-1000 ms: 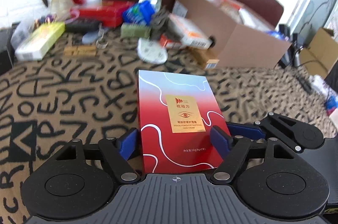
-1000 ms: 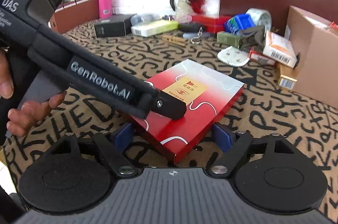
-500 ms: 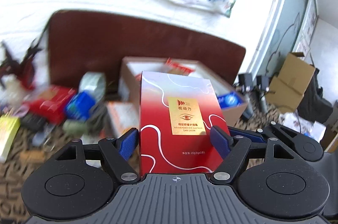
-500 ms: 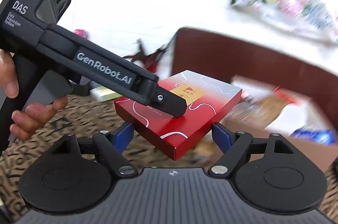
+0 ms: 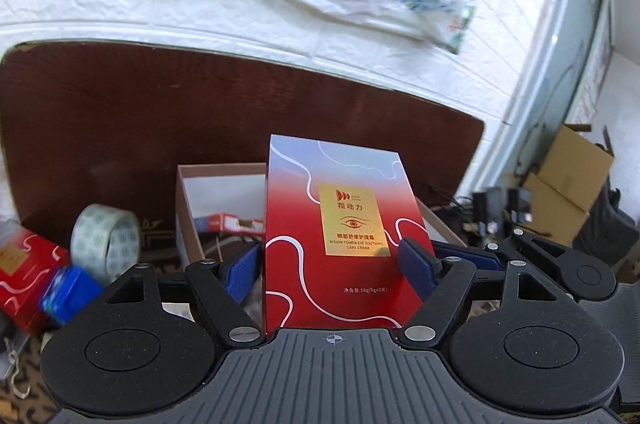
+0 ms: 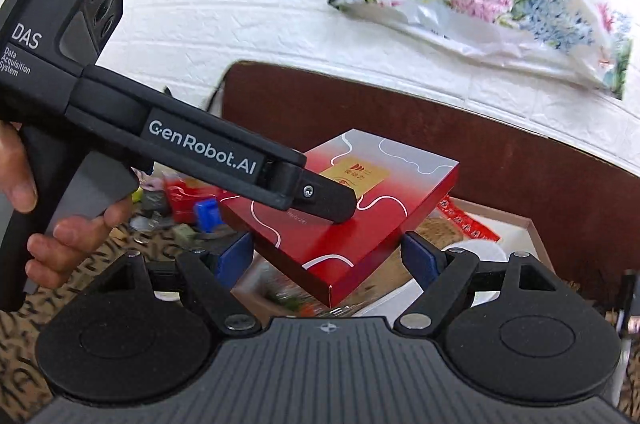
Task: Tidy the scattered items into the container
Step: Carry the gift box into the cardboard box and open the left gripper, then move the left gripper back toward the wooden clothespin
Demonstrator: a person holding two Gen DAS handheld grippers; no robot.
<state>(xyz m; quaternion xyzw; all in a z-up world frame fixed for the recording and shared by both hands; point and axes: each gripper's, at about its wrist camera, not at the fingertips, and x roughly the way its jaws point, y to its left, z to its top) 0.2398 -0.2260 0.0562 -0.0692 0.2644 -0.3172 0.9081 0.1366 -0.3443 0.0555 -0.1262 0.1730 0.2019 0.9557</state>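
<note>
A flat red and silver eye-cream box [image 5: 340, 236] is held in the air between both grippers. My left gripper [image 5: 332, 264] is shut on its two long sides. My right gripper [image 6: 328, 256] is shut on the same box [image 6: 344, 220] from another side, with the left gripper's black body [image 6: 192, 148] lying across the box top. The open cardboard container [image 5: 216, 192] sits just behind and below the box, with items inside; it also shows in the right wrist view [image 6: 500, 240].
A tape roll [image 5: 106, 238], a red box [image 5: 24, 276] and a blue item [image 5: 68, 294] lie left of the container on the patterned cloth [image 6: 100, 264]. A brown headboard [image 5: 140, 128] stands behind. Cardboard boxes [image 5: 564, 180] sit at the far right.
Both grippers have lifted the red box off the patterned cloth and carried it forward, so it now hangs in front of and above the open container.
</note>
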